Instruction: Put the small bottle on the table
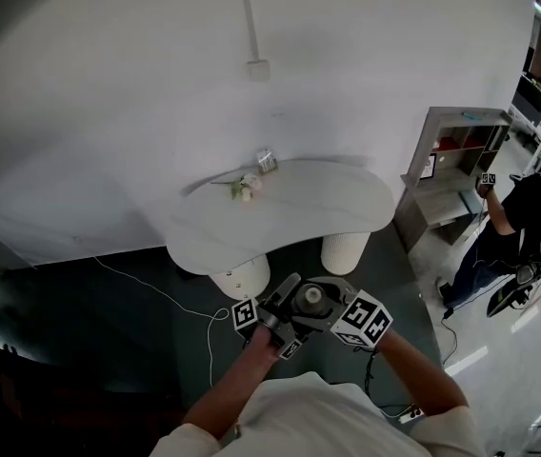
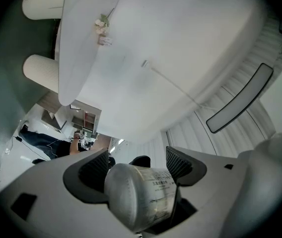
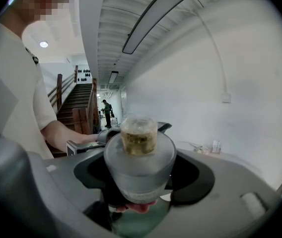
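The small bottle (image 1: 310, 296), frosted with a printed label and a clear neck, is held in the air between both grippers, close to my chest. My left gripper (image 1: 290, 305) is shut on the bottle (image 2: 138, 195), whose base faces the left gripper view's camera between the two ribbed pads (image 2: 94, 168). My right gripper (image 1: 328, 305) is shut on the same bottle (image 3: 139, 167) from the other side. A fingertip shows under the bottle in the right gripper view. The white kidney-shaped table (image 1: 290, 212) stands ahead, well beyond the grippers.
A small flower (image 1: 246, 187) and a small card (image 1: 267, 160) sit near the table's back edge. Two white ribbed legs (image 1: 240, 276) carry the table. A white cable (image 1: 156, 293) runs over the dark floor. At right, a person (image 1: 518, 227) stands by a grey shelf (image 1: 451, 160).
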Motion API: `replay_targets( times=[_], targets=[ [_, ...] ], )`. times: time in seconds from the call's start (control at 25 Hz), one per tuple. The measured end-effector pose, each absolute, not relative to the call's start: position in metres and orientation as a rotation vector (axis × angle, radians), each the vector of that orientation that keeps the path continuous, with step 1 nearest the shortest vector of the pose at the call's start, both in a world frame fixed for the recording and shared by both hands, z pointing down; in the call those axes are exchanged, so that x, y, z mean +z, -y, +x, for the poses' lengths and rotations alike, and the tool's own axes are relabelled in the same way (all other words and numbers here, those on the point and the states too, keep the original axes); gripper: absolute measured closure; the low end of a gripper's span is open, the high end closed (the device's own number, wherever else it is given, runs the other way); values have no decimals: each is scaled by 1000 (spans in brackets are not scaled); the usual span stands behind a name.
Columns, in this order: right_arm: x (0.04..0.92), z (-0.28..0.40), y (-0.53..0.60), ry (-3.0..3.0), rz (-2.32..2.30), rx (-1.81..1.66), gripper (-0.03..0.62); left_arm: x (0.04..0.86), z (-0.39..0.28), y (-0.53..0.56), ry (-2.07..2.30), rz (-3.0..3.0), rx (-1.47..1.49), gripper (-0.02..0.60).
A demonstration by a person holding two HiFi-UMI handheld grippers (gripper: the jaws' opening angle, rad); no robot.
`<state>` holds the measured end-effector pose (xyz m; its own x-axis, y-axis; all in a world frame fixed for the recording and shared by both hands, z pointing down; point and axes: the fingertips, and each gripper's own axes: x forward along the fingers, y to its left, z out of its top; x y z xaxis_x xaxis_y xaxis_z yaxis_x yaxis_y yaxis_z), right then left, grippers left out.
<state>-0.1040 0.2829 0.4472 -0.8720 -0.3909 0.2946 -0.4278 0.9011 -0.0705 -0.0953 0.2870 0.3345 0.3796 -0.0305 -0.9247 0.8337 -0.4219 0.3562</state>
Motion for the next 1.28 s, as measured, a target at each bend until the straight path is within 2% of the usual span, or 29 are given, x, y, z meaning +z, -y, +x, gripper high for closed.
replay_targets(
  times=[0.68, 1.28],
  targets=[
    [458, -83, -273, 2802, 545, 205, 246, 346, -72, -274, -653, 1732, -1202, 215],
    [462, -99, -175, 2778, 625, 241, 246, 351, -90, -175, -691, 1676, -1176, 215]
  ],
)
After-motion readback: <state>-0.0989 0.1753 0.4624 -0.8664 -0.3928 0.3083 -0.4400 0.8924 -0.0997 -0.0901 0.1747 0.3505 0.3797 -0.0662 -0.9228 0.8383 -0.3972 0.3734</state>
